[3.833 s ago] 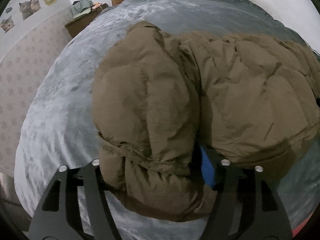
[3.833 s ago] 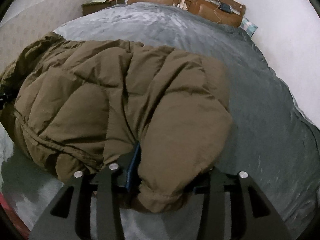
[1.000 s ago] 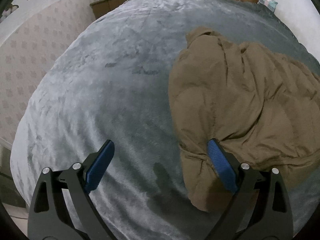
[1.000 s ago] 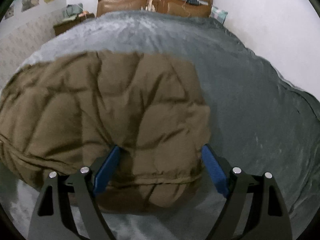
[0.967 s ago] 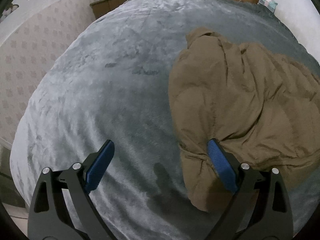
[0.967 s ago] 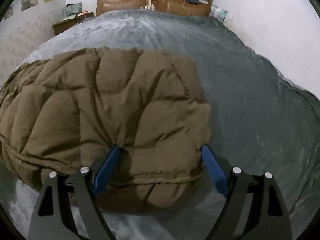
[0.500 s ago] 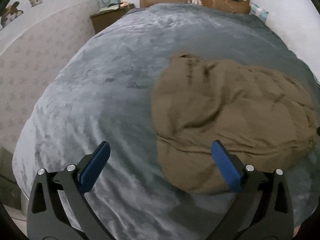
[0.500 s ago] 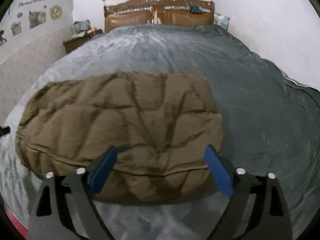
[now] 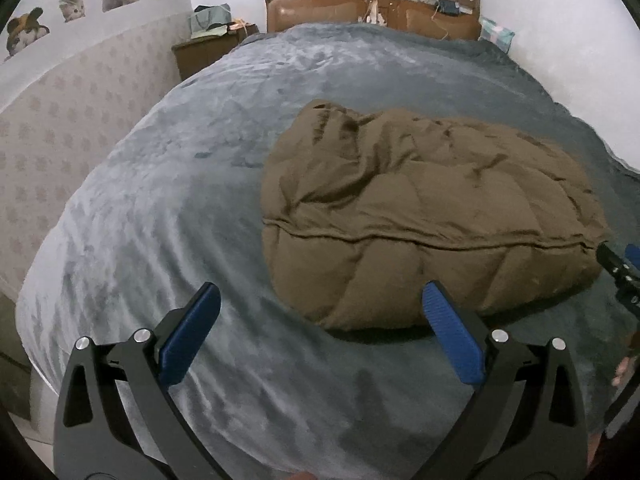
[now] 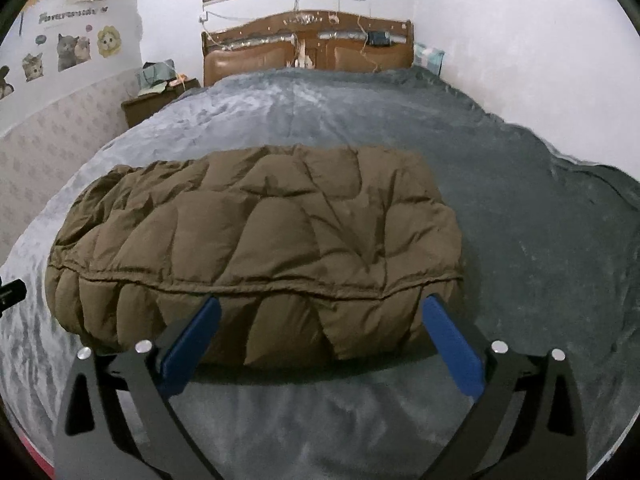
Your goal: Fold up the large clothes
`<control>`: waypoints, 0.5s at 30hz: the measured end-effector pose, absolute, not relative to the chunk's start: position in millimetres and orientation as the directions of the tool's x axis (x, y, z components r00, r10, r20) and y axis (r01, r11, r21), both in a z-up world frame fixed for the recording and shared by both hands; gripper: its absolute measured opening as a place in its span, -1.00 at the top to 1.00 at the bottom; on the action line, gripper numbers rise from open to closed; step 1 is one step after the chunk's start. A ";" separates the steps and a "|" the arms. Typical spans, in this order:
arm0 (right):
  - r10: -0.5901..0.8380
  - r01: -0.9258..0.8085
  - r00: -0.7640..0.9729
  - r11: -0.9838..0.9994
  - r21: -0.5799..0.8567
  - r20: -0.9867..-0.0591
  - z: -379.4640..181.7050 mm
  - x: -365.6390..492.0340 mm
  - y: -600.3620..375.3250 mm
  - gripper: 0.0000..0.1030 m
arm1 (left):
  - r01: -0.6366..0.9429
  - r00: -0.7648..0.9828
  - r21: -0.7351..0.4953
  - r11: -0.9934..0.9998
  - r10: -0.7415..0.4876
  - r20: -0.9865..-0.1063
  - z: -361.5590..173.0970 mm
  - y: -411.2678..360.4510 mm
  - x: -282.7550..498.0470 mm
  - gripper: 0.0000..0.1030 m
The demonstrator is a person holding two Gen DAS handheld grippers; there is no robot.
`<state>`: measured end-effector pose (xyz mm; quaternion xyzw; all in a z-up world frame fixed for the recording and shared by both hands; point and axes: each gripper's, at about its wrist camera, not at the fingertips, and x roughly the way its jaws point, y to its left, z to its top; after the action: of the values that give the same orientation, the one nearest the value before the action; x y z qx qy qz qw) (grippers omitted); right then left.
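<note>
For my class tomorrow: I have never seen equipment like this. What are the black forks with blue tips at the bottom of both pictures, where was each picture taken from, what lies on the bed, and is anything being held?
There is no robot here. A person holds a hand tool in each hand, each with a two-fingered claw and a wide-angle camera looking forward along its fingers. One picture comes from the left claw, the other from the right claw; the black forks with blue pads are the claws' own fingers.

Both look across a bed covered by a grey plush blanket, towards a brown wooden headboard. On the blanket lies a brown quilted puffer jacket, folded into a thick bundle.

Nothing is held. Both claws stand open, short of the jacket. The right claw's tip also shows at the right edge of the left picture.
</note>
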<state>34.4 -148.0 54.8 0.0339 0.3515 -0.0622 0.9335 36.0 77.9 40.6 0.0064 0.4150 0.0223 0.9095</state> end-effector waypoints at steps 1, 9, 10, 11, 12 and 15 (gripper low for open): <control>-0.092 0.141 0.744 0.990 0.022 -0.662 55.9 30.4 -147.1 -0.96 | -0.038 0.653 0.015 0.999 0.037 -0.756 40.6 76.8 31.9 -0.94; -0.085 0.135 0.770 0.990 0.031 -0.633 78.9 1.9 -133.1 -0.96 | -0.082 0.736 0.013 0.997 0.069 -0.674 62.2 71.6 8.4 -0.94; -0.086 0.139 0.769 0.990 0.035 -0.634 82.1 -0.2 -131.5 -0.96 | -0.077 0.741 0.022 0.997 0.072 -0.668 64.3 70.3 6.5 -0.94; -0.084 0.142 0.768 0.989 0.041 -0.634 84.5 -2.3 -131.2 -0.96 | -0.070 0.747 0.030 0.997 0.072 -0.661 66.9 67.5 5.0 -0.94; -0.078 0.146 0.770 0.988 0.057 -0.634 88.5 -5.9 -130.4 -0.96 | -0.066 0.750 0.033 0.997 0.071 -0.657 68.3 66.4 4.8 -0.94; -0.069 0.149 0.769 0.986 0.072 -0.636 95.8 -13.8 -127.2 -0.96 | -0.041 0.764 0.021 0.999 0.045 -0.643 78.4 61.1 -2.2 -0.94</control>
<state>-13.8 -127.2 95.8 0.0592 0.3352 -0.0581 0.9385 -2.2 61.1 78.4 0.0027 0.3424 0.0229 0.9393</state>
